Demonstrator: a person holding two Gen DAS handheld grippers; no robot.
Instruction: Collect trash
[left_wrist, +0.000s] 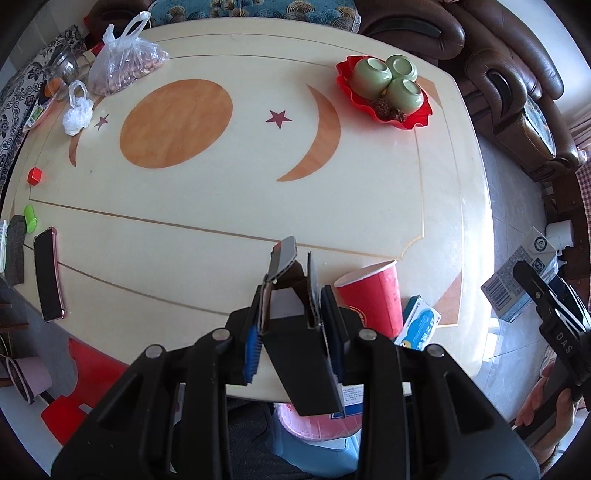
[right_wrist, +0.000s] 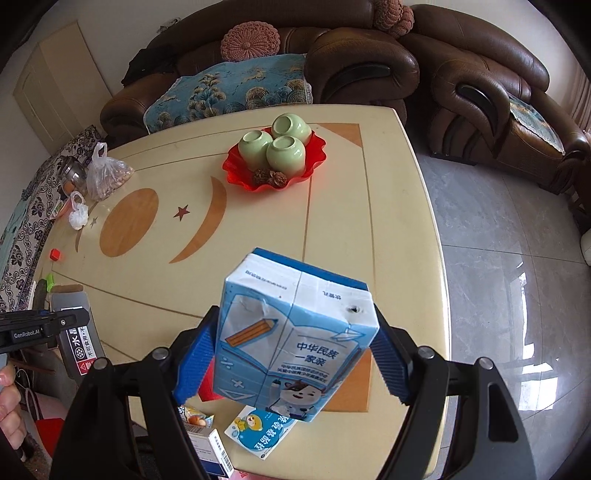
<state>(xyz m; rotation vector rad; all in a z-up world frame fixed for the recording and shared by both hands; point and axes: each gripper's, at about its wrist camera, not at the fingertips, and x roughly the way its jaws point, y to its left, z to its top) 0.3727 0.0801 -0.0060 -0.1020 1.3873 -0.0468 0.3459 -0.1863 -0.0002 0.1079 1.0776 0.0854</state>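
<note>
Both grippers clamped (jaws loaded).

A red tray (right_wrist: 240, 177) bears three upturned green cups (right_wrist: 275, 146) — phone (left_wrist: 48, 275) lies well apart.

cream stone bench (right_wrist: 388, 221) with orange moon inlays, scalloped red plastic dish (right_wrist: 236, 173), blue-and-white cartoon-printed milk carton (right_wrist: 295, 343)

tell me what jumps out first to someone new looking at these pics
The blue and white milk carton fills the right wrist view, clamped in the right gripper above the near table edge. Behind it, a red dish with three upturned green cups sits toward the table's far side. The left gripper holds a flat dark packet beside a red paper cup.
</note>
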